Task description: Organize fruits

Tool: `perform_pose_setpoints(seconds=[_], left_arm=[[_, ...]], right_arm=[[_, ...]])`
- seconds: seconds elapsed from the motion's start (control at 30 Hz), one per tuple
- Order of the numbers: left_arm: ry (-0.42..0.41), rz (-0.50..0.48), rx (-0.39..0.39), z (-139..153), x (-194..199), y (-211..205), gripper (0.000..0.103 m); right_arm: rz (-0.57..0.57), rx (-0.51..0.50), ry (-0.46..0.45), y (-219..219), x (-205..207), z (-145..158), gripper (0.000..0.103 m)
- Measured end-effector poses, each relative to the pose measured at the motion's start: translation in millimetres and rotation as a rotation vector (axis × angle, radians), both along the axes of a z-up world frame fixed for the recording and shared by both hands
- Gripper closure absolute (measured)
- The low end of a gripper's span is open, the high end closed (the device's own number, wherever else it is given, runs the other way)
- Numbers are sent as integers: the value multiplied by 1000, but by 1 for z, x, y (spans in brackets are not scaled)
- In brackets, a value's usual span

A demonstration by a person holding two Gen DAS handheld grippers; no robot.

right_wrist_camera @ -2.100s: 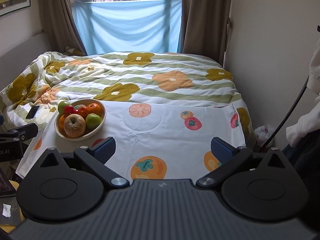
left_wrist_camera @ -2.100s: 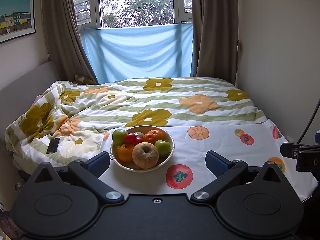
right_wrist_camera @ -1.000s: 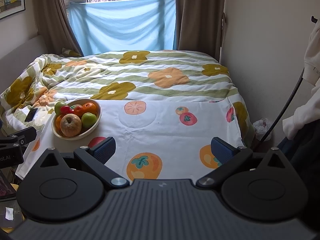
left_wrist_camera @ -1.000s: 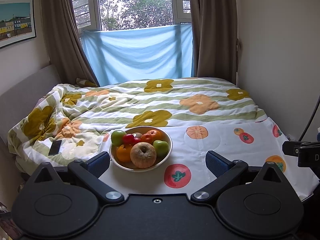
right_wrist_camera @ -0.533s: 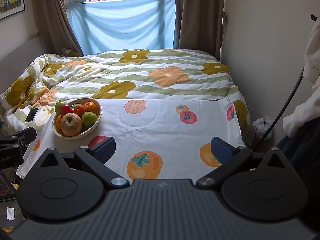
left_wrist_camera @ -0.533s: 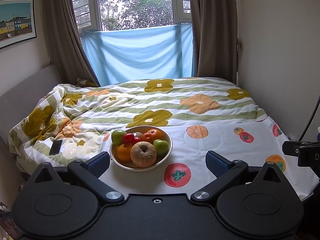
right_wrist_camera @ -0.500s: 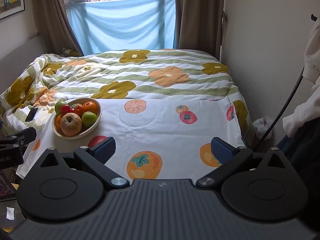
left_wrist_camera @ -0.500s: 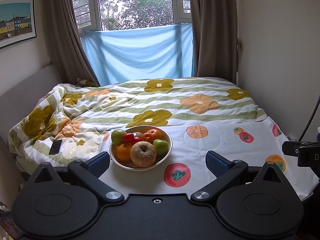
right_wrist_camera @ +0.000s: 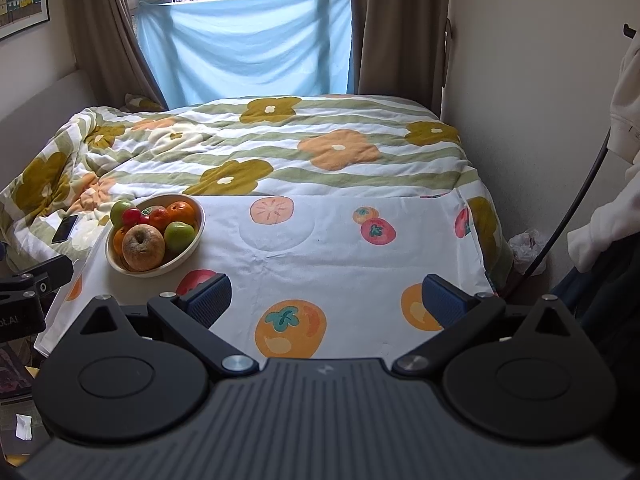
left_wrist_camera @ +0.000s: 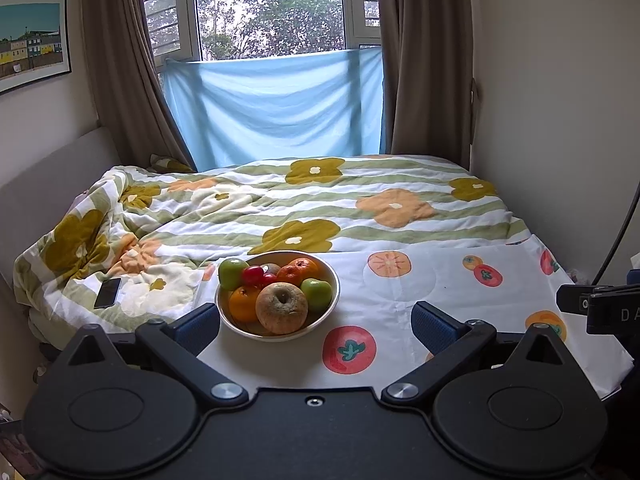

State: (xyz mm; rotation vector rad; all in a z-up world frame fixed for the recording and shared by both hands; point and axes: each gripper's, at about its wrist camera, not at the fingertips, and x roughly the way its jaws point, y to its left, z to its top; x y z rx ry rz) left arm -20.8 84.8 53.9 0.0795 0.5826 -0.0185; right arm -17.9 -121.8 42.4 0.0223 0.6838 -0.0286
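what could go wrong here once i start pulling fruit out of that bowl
The fruit is heaped in the bowl, so lifting the big brown apple in front could let the oranges and green apples behind it roll out. The bowl sits near the left edge of the printed cloth, close to the rumpled quilt and phone; a nudge from the open left gripper might tip it that way.

I see the bowl (left_wrist_camera: 276, 330) on the cloth's (left_wrist_camera: 420, 292) left end, fruit (left_wrist_camera: 282, 308) piled inside; the quilt (left_wrist_camera: 320, 204) lies behind, a phone (left_wrist_camera: 108, 293) on it left of the bowl.
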Motion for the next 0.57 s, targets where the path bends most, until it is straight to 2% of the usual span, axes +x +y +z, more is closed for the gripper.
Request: perform_pose_setpoints(seconds=[0.57], left_arm=[[19,3,-9,-5,14,8,0]], right_arm=[[0,-4,26,8,16,-2,0]])
